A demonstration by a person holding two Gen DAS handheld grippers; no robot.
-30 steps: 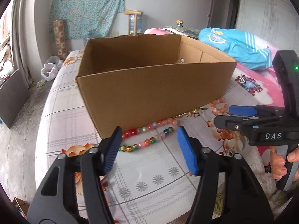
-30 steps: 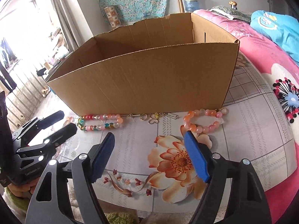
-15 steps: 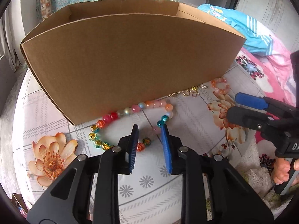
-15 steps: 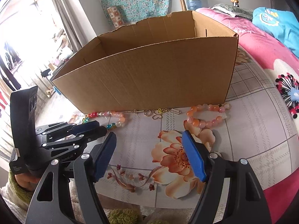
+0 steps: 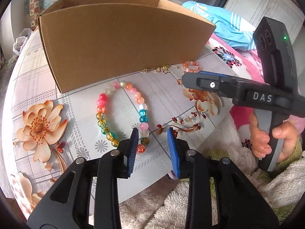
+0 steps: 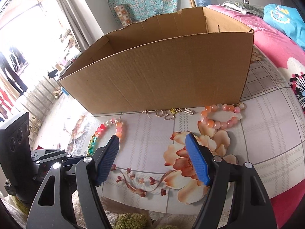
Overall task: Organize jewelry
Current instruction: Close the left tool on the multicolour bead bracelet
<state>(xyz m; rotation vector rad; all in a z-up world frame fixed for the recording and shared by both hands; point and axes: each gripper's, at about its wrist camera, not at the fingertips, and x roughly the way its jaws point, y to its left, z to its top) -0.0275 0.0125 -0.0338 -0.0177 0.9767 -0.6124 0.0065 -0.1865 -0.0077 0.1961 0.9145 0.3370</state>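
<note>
Multicolour bead bracelet: lying flat in an open loop on the worktop, just in front of the cardboard box; its nearest beads sit right by the left tool's fingers
Left tool: blue pads partly spread with a clear gap, hovering low over the near end of that bracelet; the left pad overlaps a couple of beads in view, but I can't tell if it actually touches them
Peach bead bracelet: further right, near the box's front right corner
Gold chain bits: small clasp-y pieces strung along the foot of the box, between the two bracelets
Right tool: spread wide, nothing between the pads, over the big orange flower print, short of the peach bracelet
Cardboard box: open top, inside floor hidden from both views
Worktop: pale checked cloth with flower prints
Behind: pink floral bedding, turquoise garment
</note>
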